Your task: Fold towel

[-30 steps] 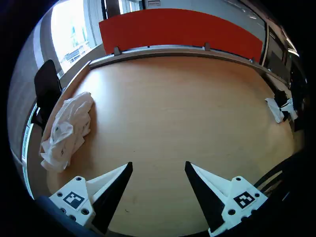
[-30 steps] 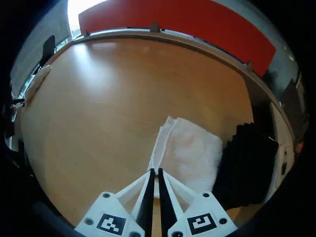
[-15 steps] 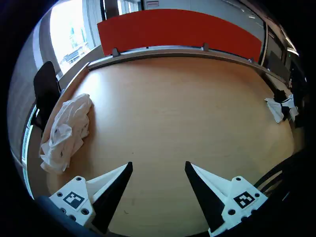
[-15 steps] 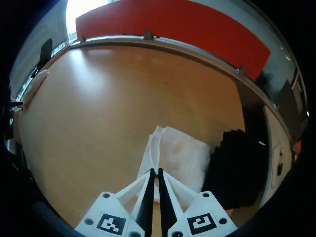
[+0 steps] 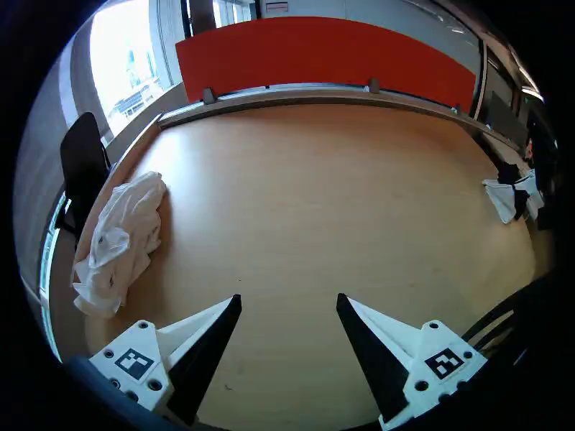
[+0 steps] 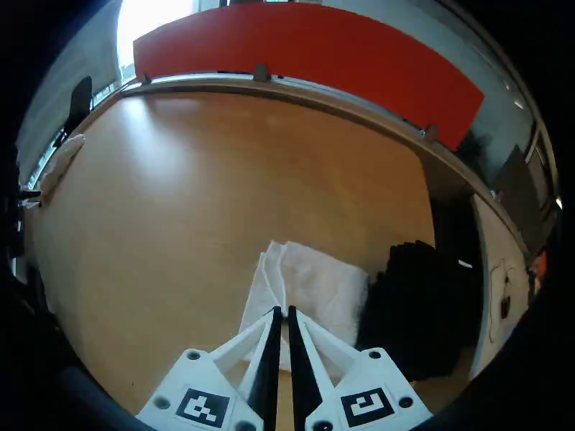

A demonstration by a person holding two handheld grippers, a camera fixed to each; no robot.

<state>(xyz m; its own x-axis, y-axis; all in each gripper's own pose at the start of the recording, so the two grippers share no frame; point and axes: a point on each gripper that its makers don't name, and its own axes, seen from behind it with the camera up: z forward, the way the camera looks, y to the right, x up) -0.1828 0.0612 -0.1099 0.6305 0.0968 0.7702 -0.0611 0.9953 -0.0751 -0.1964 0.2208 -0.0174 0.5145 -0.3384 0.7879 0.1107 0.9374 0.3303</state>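
Note:
A folded white towel (image 6: 316,287) lies on the wooden table (image 6: 201,201) right in front of my right gripper (image 6: 281,310). Its fingers are pressed together over the towel's near folded edge, which runs in between the tips. My left gripper (image 5: 287,296) hangs open above bare table (image 5: 323,187), nothing between its fingers. A small white cloth (image 5: 503,197) with dark parts on it shows at the far right of the left gripper view, too small to make out.
A crumpled heap of white cloths (image 5: 118,241) lies along the table's left edge, seen far off as the heap (image 6: 57,161). A black folded item (image 6: 410,302) sits just right of the towel. A red divider (image 5: 323,50) bounds the far side. A black chair (image 5: 83,161) stands at left.
In the right gripper view the towel and the black item have slid leftward and slightly away, the towel's edge staying at the fingertips. The left gripper has hardly moved.

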